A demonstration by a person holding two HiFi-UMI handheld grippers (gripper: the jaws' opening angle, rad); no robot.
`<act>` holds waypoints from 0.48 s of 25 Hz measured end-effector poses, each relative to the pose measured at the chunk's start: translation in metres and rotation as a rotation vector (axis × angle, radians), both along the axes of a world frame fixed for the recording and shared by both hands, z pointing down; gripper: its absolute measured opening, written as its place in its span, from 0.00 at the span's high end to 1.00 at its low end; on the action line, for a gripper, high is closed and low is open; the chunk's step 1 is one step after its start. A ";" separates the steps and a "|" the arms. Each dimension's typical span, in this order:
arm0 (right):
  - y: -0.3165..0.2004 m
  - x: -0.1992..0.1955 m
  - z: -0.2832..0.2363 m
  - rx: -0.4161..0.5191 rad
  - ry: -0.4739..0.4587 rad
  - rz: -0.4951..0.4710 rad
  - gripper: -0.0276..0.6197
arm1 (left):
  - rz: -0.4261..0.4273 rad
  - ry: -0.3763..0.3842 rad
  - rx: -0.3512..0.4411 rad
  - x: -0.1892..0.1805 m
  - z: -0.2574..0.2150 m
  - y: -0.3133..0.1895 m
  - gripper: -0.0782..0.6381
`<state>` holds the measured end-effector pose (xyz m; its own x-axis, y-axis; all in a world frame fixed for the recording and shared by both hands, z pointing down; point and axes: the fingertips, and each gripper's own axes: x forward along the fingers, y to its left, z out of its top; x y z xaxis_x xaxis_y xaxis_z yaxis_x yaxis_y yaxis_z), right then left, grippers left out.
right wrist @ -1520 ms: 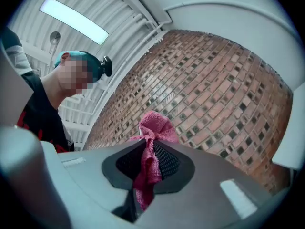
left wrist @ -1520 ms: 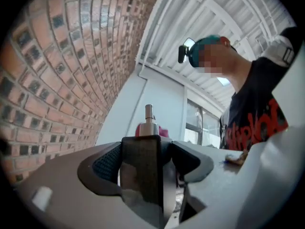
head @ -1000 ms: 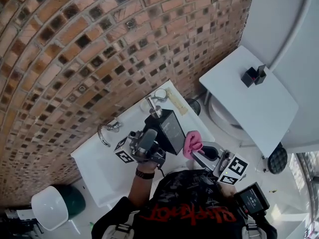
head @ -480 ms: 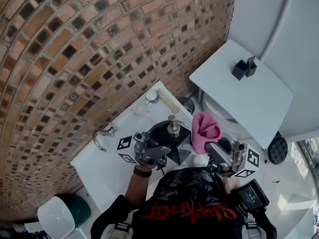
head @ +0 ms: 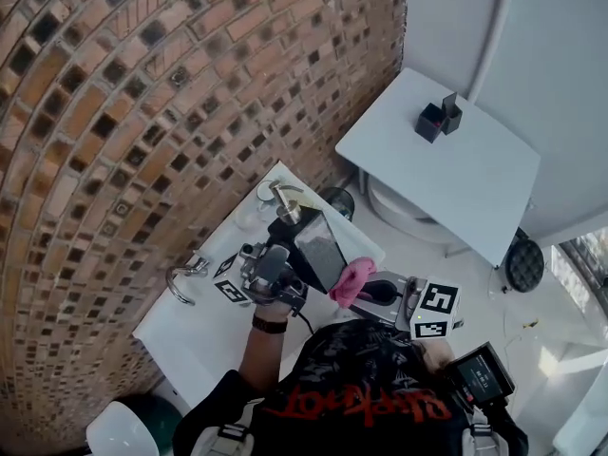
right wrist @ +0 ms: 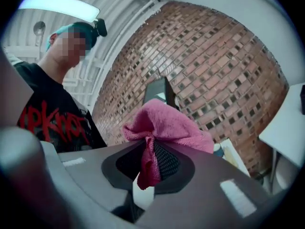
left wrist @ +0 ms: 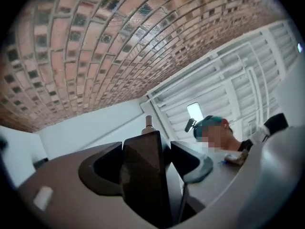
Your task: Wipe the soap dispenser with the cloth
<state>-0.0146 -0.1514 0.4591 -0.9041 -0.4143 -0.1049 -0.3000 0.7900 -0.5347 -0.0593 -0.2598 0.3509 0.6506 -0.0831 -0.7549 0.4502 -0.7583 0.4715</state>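
Lowered cloth [head: 350, 281] touches dispenser [head: 321, 245], in right hand-held gripper [head: 365, 291].

**Pink cloth, black dispenser, red-brown brick**

The cloth [head: 350, 281] is pink. The dispenser [head: 321, 243] is glossy black with a silvery pump. On the left, the wall [head: 142, 112] is red-brown brick dotted with small dark squares. The sink [head: 190, 331] and the far right desk [head: 446, 174] are white. The left hand-held gripper [left wrist: 145, 168] and right hand-held gripper [right wrist: 152, 163] are grey with black pads, and their cubes carry black-and-white square markers. The shirt [head: 370, 388] is black with red lettering.
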 end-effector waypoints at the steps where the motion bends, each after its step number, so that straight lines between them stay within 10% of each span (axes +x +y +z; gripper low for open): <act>1: 0.002 0.010 0.007 -0.051 -0.057 -0.006 0.89 | 0.044 0.053 0.022 -0.001 -0.008 0.005 0.45; 5: -0.005 0.087 -0.017 -0.098 -0.448 0.145 0.89 | 0.182 0.100 0.116 0.019 -0.029 0.028 0.45; 12: -0.015 0.137 -0.093 0.065 -0.757 0.168 0.89 | 0.368 0.066 0.084 0.063 -0.017 0.062 0.44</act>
